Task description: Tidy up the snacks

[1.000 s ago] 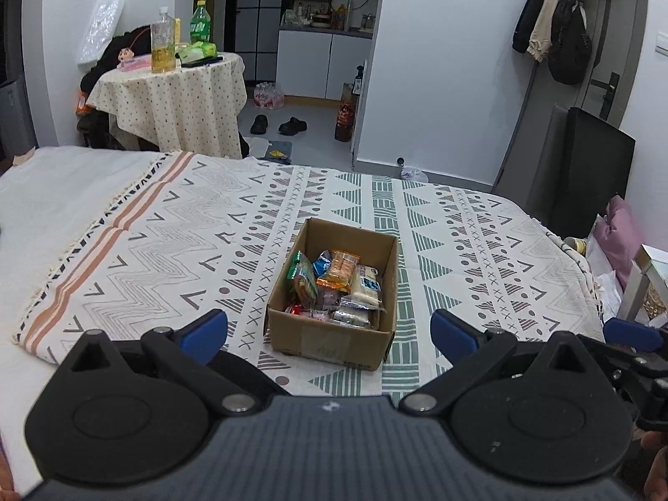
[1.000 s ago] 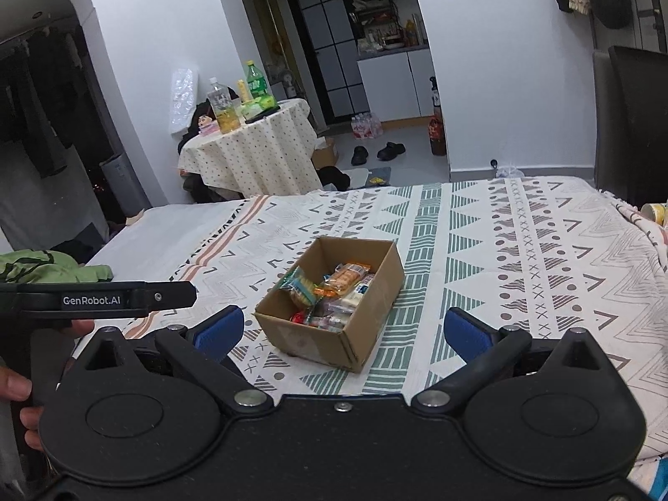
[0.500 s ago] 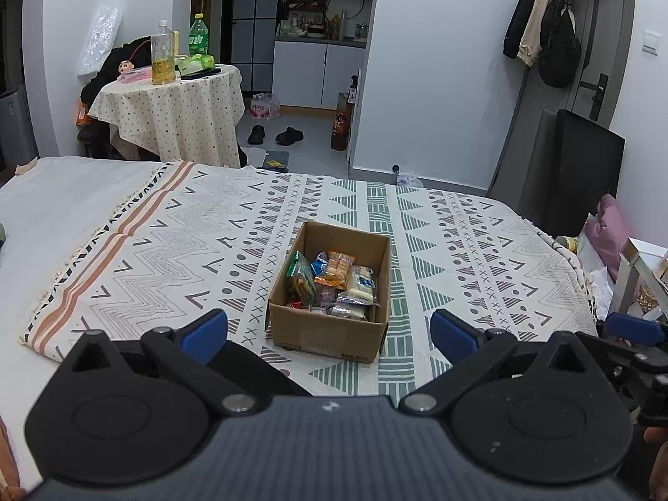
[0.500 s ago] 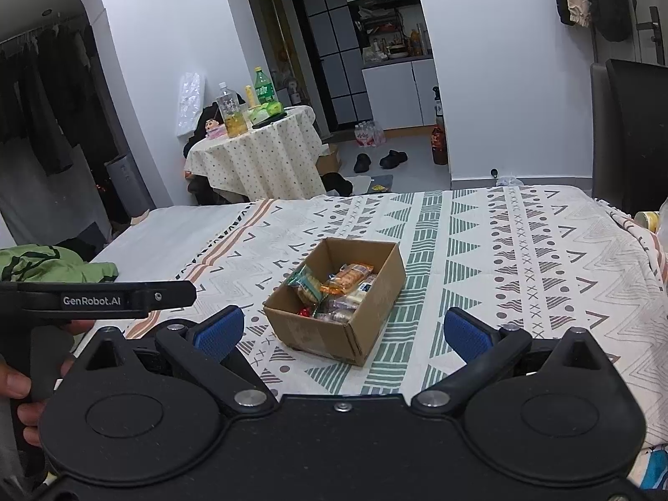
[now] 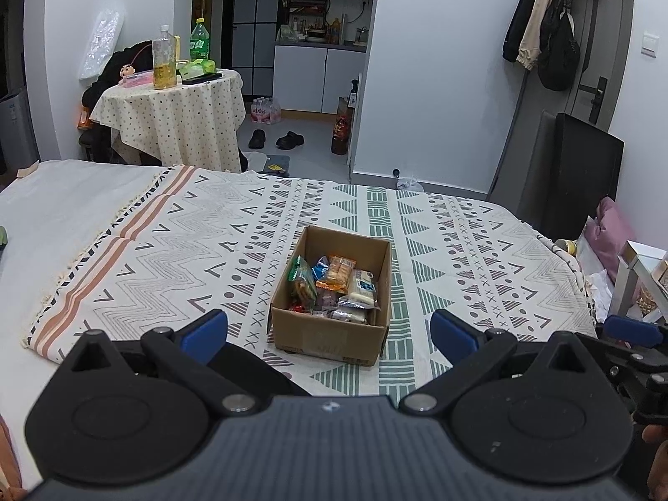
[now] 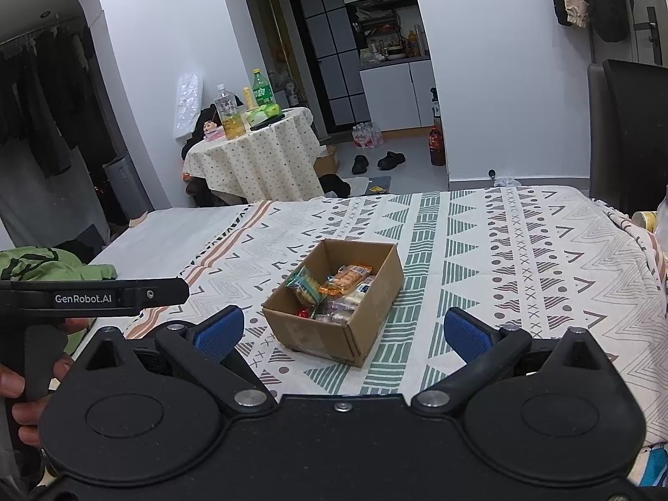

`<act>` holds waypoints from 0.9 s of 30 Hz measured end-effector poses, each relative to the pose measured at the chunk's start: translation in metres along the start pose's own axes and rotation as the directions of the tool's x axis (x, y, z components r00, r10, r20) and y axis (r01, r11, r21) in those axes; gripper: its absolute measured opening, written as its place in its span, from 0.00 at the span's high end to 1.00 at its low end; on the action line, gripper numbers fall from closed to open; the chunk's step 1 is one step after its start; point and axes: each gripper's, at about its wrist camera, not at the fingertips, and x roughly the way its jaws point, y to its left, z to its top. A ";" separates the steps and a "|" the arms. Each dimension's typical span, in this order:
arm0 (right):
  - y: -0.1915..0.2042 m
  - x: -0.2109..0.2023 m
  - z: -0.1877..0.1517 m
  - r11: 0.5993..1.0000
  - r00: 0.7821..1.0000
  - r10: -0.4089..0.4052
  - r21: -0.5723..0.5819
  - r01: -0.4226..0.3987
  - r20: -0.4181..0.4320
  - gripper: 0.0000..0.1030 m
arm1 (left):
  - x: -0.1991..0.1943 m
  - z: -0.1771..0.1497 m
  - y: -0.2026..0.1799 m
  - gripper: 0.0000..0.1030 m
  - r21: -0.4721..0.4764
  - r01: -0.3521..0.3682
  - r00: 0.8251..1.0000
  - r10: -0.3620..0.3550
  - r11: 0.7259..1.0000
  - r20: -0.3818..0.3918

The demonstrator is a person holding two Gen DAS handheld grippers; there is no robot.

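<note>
Both grippers have pulled back a bit; box (image 5: 330,304) now sits further ahead, centred. No reach started. Left gripper (image 5: 329,332) wide open, empty. Snacks (image 5: 334,288) all inside the box. Right gripper (image 6: 342,332) wide open, empty. Blanket (image 5: 167,250) around the box bare, nothing blocking.

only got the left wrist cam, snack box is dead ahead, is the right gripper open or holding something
Observer: The right gripper is open, with nothing between its fingers.
Operator: where's the box from its side
Observer: The cardboard box sits ahead of it, a corner turned toward that camera.
Operator: anything on the bed off to my left
Observer: A green garment lies there, beyond the left gripper, whose handle a hand grips.
</note>
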 end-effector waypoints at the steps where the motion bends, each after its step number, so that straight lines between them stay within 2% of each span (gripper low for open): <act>1: 0.000 0.000 0.000 1.000 1.000 0.001 0.001 -0.001 0.001 0.00 | 0.000 0.000 0.000 0.00 0.002 0.000 1.000 0.000 1.000 0.001; 27: 0.002 -0.002 0.001 1.000 1.000 -0.011 -0.003 0.011 -0.006 0.00 | -0.003 0.001 0.002 0.00 0.015 0.000 1.000 0.000 1.000 0.013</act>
